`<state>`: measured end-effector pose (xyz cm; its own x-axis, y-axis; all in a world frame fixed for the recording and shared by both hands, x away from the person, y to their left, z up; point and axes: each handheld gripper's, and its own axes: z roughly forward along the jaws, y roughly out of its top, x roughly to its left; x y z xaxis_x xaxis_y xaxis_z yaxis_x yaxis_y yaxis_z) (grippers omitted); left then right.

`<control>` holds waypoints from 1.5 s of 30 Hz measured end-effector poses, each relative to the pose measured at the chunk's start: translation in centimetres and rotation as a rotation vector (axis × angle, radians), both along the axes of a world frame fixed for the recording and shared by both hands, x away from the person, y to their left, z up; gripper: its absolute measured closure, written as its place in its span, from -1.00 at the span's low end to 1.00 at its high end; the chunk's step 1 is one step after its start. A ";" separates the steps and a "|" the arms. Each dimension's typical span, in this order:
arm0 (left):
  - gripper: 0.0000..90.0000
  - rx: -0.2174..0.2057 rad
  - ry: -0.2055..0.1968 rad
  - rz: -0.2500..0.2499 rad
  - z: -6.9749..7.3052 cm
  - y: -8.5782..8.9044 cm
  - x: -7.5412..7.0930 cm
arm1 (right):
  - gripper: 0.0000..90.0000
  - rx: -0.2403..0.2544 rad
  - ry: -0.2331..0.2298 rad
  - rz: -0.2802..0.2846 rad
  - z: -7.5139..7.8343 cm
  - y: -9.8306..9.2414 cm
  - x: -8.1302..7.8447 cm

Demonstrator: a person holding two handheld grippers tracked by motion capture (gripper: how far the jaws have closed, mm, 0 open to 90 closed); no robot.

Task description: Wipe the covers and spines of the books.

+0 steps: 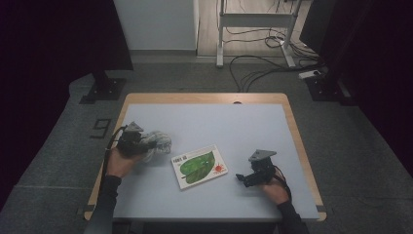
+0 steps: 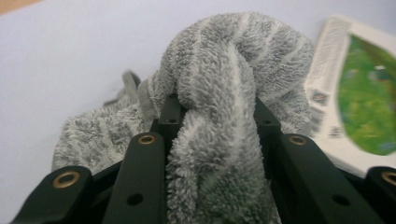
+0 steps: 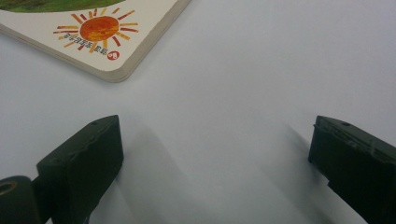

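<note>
the left gripper (image 2: 215, 105) is clamping its jaws on the grey towel (image 2: 233, 74) near the table's (image 1: 243, 126) left edge; the right gripper (image 3: 215, 154) is resting with jaws wide apart.

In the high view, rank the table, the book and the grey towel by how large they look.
1. table, by far the largest.
2. book.
3. grey towel, bunched in the left tongs; partly hidden, so close to the book and unsure.

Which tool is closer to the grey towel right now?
Left. The left tool is clamped on the grey towel. The right tool sits open on the far side of the picture book.
</note>
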<state>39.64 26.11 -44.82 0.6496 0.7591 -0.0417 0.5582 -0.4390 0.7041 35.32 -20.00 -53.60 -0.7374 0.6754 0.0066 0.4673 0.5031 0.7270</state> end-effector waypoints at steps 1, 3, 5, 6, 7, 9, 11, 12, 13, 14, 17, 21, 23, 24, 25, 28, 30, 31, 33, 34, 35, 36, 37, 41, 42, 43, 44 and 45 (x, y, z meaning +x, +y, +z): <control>0.45 -0.005 -0.002 -0.011 0.2 -0.2 -0.2 | -0.94 0.000 0.000 0.000 0.0 0.0 0.0; 0.44 -0.009 -0.006 -0.028 0.4 -0.7 -0.8 | -0.94 0.000 -0.001 0.000 0.0 0.0 0.0; 0.44 -0.013 -0.009 -0.046 0.5 -1.2 -1.2 | -0.94 0.000 0.000 0.000 0.0 0.0 0.0; 0.44 -0.011 -0.012 -0.056 0.5 -1.5 -1.4 | -0.94 0.000 0.000 0.000 0.0 0.0 0.0; 0.44 -0.004 -0.015 -0.068 0.4 -2.0 -1.6 | -0.94 0.000 0.000 0.000 0.0 0.0 0.0; 0.44 0.006 -0.010 -0.084 0.2 -2.5 -1.8 | -0.94 0.000 -0.001 0.000 0.0 0.0 0.0; 0.44 0.012 0.000 -0.099 -0.3 -3.1 -1.9 | -0.94 0.000 -0.001 0.000 0.0 0.0 0.0; 0.44 0.013 0.006 -0.104 -0.6 -3.3 -1.9 | -0.94 0.000 -0.001 0.000 0.0 0.0 0.0; 0.44 0.017 0.012 -0.109 -0.8 -3.4 -1.9 | -0.94 0.000 -0.001 0.000 0.0 0.0 0.0; 0.44 0.026 0.016 -0.114 -1.1 -3.6 -1.9 | -0.94 0.000 -0.001 0.000 0.0 0.0 0.0; 0.44 0.025 0.040 -0.117 -2.1 -3.8 -1.8 | -0.94 0.000 -0.001 0.000 0.0 0.0 0.0; 0.44 0.028 0.055 -0.137 -3.0 -4.1 -2.1 | -0.94 0.000 -0.001 0.000 0.0 0.0 0.0; 0.43 0.037 0.060 -0.140 -3.5 -4.4 -2.2 | -0.94 0.000 -0.001 0.000 0.0 0.0 0.0; 0.43 0.056 0.063 -0.142 -3.8 -4.6 -2.1 | -0.94 0.000 -0.001 0.000 0.0 0.0 0.0; 0.43 0.068 0.060 -0.141 -3.9 -4.7 -2.1 | -0.94 0.000 -0.001 0.000 0.0 0.0 0.0; 0.43 0.060 0.058 -0.137 -4.2 -4.7 -2.0 | -0.94 0.000 -0.001 0.000 0.0 0.0 0.0; 0.43 0.066 0.049 -0.140 -4.1 -4.9 -2.1 | -0.94 0.000 -0.001 0.000 0.0 0.0 0.0; 0.43 0.069 0.045 -0.140 -4.1 -5.0 -2.1 | -0.94 0.000 -0.001 0.000 0.0 0.0 0.0; 0.43 0.074 0.037 -0.145 -3.9 -5.3 -2.2 | -0.94 0.000 0.000 0.000 0.0 0.0 0.0; 0.43 0.080 0.032 -0.151 -3.8 -5.6 -2.2 | -0.94 0.000 0.000 0.000 0.0 0.0 0.0; 0.43 0.082 0.030 -0.152 -3.7 -5.8 -2.2 | -0.94 0.000 0.000 -0.001 0.0 0.0 0.0; 0.43 0.085 0.028 -0.157 -3.6 -6.1 -2.1 | -0.94 0.000 0.000 0.000 0.0 0.0 0.0; 0.43 0.094 0.027 -0.163 -3.5 -6.4 -2.1 | -0.94 0.000 0.000 0.000 0.0 0.0 0.0; 0.43 0.111 0.024 -0.174 -3.4 -7.4 -1.7 | -0.94 0.000 -0.001 0.000 0.0 0.0 0.0; 0.43 0.095 0.027 -0.179 -3.5 -7.5 -1.6 | -0.94 0.000 0.000 0.000 0.0 0.0 0.0; 0.43 0.088 0.031 -0.179 -3.5 -7.7 -1.6 | -0.94 0.000 -0.001 -0.001 0.0 0.0 0.0; 0.43 0.090 0.030 -0.187 -3.5 -8.0 -1.5 | -0.94 0.000 -0.001 0.000 0.0 0.0 0.0; 0.43 0.093 0.027 -0.190 -3.6 -8.4 -1.4 | -0.94 0.000 -0.001 0.000 0.0 0.0 0.0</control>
